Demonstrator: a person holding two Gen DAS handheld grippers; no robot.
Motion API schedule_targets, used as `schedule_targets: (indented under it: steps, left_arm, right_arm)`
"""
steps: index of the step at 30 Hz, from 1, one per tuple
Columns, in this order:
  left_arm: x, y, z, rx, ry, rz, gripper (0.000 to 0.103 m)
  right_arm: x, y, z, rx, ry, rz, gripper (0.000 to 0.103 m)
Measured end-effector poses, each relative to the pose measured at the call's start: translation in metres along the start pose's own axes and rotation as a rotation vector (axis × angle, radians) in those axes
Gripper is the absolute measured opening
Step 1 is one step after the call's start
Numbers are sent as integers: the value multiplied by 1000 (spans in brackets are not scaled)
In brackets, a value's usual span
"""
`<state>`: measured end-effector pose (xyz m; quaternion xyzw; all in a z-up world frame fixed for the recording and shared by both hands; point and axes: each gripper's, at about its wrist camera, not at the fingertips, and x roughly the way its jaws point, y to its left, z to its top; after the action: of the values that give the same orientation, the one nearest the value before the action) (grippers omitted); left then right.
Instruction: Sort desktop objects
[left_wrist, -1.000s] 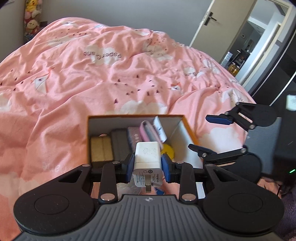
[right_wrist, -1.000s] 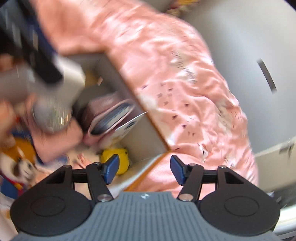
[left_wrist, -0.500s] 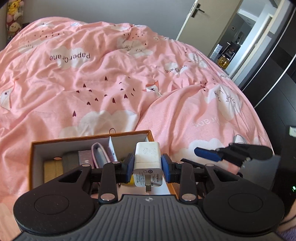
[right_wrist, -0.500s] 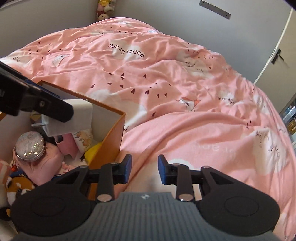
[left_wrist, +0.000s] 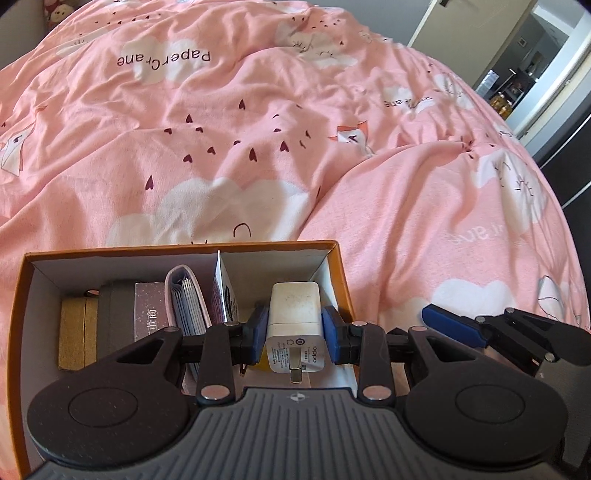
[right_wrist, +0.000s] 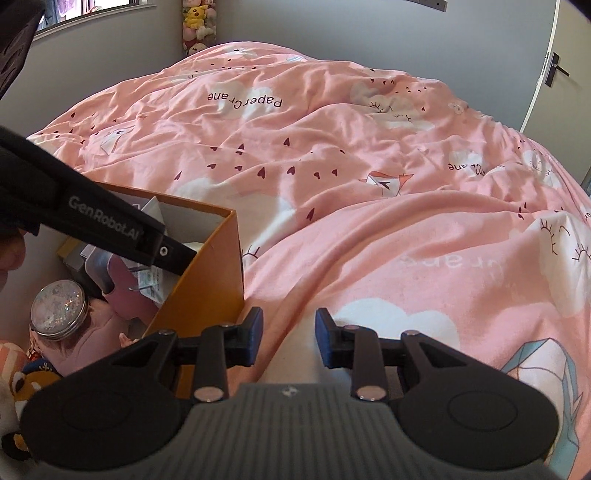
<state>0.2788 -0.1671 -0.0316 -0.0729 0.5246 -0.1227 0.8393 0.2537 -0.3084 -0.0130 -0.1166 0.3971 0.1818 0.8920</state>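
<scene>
An orange box is sitting on the pink duvet, a cardholder, booklet and dark cases crowding its left part. Only the right wrist view is showing a glitter jar and plush toys beside the box. The left gripper is clamping a white charger, prongs facing the camera, over the box's right corner. The right gripper is hovering narrowly parted, holding nothing, over the duvet just beside the box.
</scene>
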Motion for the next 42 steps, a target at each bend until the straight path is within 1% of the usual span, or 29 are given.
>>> schedule_targets:
  steps: [7,10,13,19,23,27,31,32,33,34,37,38,39,42]
  left_arm:
    - [7,-7,1,18,-8,45,36]
    - [9,-9,3,23,-4,52,36]
    - [9,-8,4,20,-18,46,36]
    - [5,-5,7,8,-18,18,36]
    - [-15,-9,6,38,-55,1,36]
    - [-42,-11,0,70,-89,7,38]
    - [-73,-11,-12,117,-137,48,40]
    - [-81,-10,-16,129,-148,61,42]
    - [-89,-9,-20,141,-159,74,47]
    - [-98,-8,-24,154,-172,85,48]
    - [-120,-4,-39,179,-195,106,48]
    - [-128,-3,-44,187,-202,114,48]
    - [-135,-2,-50,197,-209,123,48]
    - [-151,3,-68,221,-228,153,48]
  right_arm:
    - [7,5,-3,-16,22,28,32]
    - [8,6,-4,-19,27,31,33]
    - [6,6,-5,-13,31,29,33]
    - [-2,9,-7,-11,30,17,33]
    - [-11,9,-8,-1,28,10,33]
    - [-22,15,-6,-5,12,4,33]
    - [-37,27,-3,-12,-14,13,34]
    - [-41,30,-3,-11,-19,20,34]
    - [-45,34,-3,-7,-24,27,34]
    - [-50,39,-3,-3,-28,35,34]
    - [-64,53,-4,22,-43,45,36]
    - [-69,58,-6,33,-50,48,39]
    - [-74,63,-7,47,-57,49,40]
    - [-87,82,-14,80,-69,43,40]
